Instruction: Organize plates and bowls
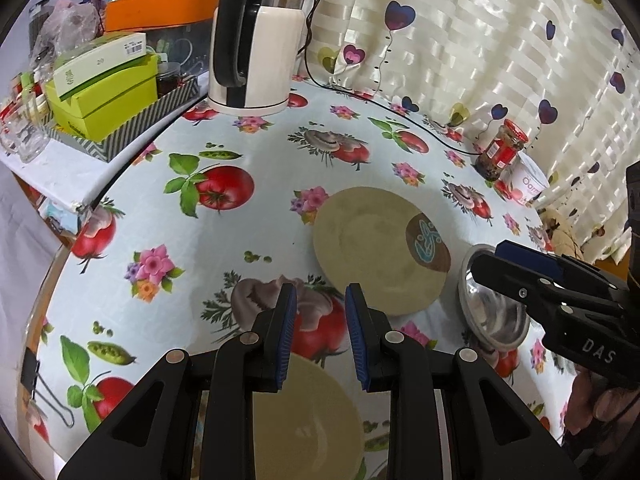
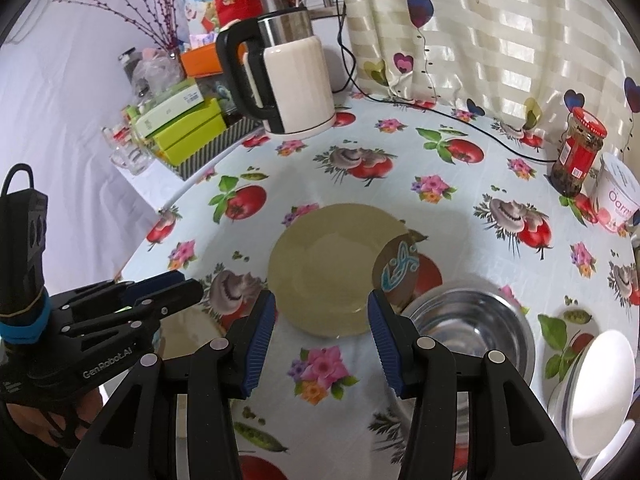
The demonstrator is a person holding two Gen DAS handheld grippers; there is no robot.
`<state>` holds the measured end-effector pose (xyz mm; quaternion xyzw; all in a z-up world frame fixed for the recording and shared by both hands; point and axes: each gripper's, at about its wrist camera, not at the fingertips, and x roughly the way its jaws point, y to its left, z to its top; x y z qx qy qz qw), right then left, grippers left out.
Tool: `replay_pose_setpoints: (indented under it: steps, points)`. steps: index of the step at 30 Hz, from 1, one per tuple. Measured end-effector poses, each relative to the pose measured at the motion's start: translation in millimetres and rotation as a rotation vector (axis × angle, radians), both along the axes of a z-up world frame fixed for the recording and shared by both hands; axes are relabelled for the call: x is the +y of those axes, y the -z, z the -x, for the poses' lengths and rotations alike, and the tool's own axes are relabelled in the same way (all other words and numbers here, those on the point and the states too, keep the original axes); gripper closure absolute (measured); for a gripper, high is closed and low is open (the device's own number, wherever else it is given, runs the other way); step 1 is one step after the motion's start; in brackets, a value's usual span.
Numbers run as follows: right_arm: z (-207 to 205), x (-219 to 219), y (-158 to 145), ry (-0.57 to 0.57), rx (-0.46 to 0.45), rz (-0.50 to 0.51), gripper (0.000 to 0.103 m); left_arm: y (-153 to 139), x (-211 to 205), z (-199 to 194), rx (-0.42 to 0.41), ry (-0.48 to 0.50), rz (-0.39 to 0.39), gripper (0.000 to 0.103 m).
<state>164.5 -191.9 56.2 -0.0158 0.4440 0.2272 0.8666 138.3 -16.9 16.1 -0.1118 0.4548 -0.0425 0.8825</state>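
beige plate (image 2: 332, 268) ahead of open right gripper (image 2: 322, 340) — steel bowl (image 2: 472, 328) beside

"DAS" on right gripper (image 1: 486, 266) body; "GenRobot.AI" on left gripper (image 2: 192, 286) body; "Oarm…" on white tub (image 2: 618, 200), cut off.

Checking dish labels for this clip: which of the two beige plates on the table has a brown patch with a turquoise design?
The farther plate, lying mid-table beside the steel bowl. The nearer beige plate, under the left gripper, shows plain.
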Motion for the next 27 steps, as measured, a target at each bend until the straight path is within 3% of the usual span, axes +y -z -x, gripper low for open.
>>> replay_pose_setpoints:
  steps: [16,23,27]
  points:
    - [-51,-22,25,0.035,0.074,0.023,0.057,28,-2,-40,0.079,0.005,0.063,0.077]
    - [-79,-23,40,0.033,0.119,0.051,0.071,42,-3,-56,0.118,0.002,0.095,0.077]
    - [-91,-24,48,0.040,0.146,0.066,0.072,49,-4,-63,0.138,-0.004,0.101,0.077]
